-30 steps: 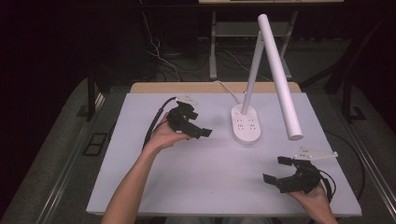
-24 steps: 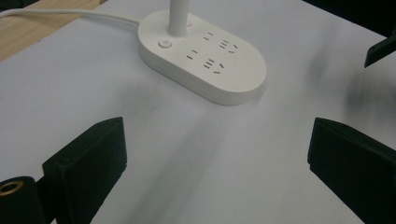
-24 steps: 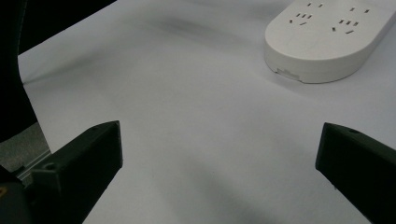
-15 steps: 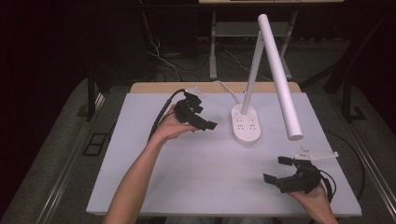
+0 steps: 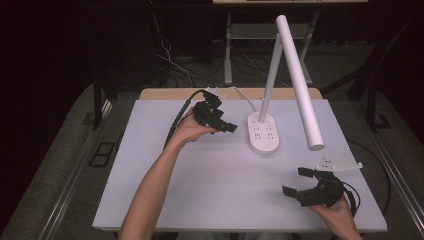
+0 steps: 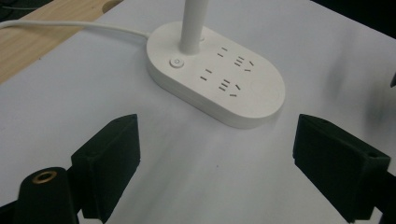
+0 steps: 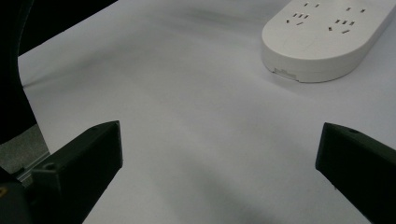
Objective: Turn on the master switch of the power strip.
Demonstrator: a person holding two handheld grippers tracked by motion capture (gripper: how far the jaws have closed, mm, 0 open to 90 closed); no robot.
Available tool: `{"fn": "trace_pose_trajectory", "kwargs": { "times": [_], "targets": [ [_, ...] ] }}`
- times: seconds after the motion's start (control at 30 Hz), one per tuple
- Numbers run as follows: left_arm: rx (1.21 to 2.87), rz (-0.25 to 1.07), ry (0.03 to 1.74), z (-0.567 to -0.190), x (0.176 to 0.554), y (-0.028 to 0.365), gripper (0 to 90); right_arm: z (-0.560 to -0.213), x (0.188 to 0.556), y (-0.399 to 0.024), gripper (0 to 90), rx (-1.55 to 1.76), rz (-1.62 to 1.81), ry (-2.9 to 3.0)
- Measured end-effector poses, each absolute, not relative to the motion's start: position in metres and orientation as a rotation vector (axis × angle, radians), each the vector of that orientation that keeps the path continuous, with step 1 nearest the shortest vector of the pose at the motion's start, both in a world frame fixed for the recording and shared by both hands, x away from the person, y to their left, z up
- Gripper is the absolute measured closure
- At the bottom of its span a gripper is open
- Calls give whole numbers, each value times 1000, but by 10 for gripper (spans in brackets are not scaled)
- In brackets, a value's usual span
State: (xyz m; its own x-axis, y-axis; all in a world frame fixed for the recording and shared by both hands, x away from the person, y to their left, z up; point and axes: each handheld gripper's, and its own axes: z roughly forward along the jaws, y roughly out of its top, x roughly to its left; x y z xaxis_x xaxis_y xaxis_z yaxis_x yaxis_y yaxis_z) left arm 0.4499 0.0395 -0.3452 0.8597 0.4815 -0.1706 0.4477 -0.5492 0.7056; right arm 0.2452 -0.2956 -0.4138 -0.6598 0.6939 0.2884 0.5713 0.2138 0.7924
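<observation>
No words, brands or numbers can be read anywhere. The only sign is a small power symbol on the round button (image 6: 176,62) of the lamp base (image 6: 243,100), beside the post.

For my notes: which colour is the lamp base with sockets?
White; the lamp base shows best in the left gripper view.

Dim, dark surroundings around an evenly lit white table (image 5: 200,195), soft faint shadows, slight overall blur.

L claw (image 5: 226,121) agape, raised; R claw (image 5: 296,182) agape, low.
</observation>
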Motion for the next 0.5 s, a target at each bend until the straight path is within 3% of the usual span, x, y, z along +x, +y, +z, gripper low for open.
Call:
{"fn": "trace_pose_trajectory", "kwargs": {
  "times": [0.5],
  "targets": [
    [2184,60,702,-345,471,29,322,-414,245,-296,1,1232,1435,2347]
  ]
}}
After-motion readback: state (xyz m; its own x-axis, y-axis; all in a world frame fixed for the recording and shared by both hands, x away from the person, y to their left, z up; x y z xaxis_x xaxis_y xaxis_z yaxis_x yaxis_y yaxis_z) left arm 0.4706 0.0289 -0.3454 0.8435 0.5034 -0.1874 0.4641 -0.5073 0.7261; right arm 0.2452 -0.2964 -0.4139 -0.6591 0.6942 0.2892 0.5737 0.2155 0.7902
